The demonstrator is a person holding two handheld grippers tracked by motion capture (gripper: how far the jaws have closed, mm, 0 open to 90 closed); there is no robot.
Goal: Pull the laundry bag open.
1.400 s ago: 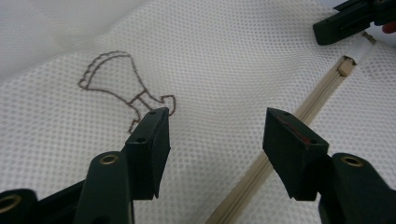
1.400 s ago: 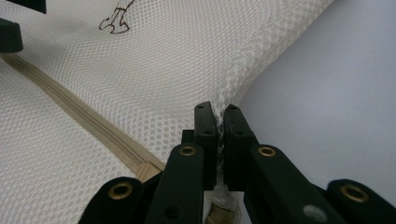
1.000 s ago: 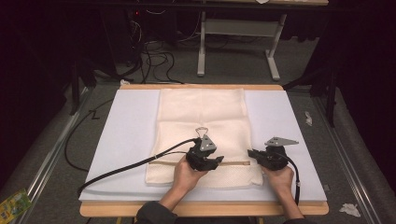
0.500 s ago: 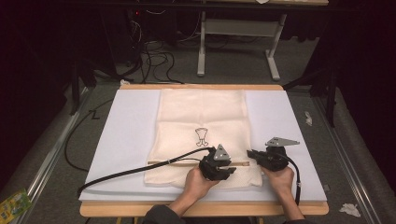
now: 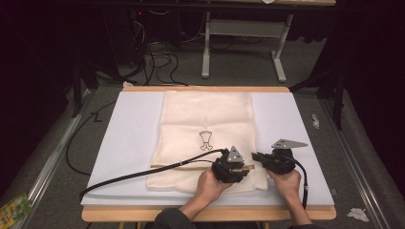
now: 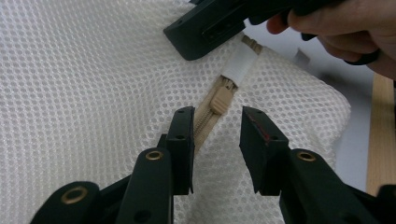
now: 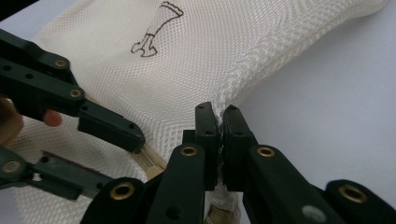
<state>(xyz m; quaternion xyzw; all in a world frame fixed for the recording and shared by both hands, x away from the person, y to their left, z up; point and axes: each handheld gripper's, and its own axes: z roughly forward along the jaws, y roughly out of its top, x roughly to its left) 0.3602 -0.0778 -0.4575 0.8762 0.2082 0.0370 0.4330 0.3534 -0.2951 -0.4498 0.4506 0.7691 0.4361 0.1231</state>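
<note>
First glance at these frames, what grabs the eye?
The cream mesh laundry bag lying flat mid-table on the white mat, with a small dark drawing at its centre. At its near edge the right gripper is clamped on the mesh by the bag's corner, while the left gripper, its jaws just closing, straddles the beige zipper pull without touching it yet.
</note>
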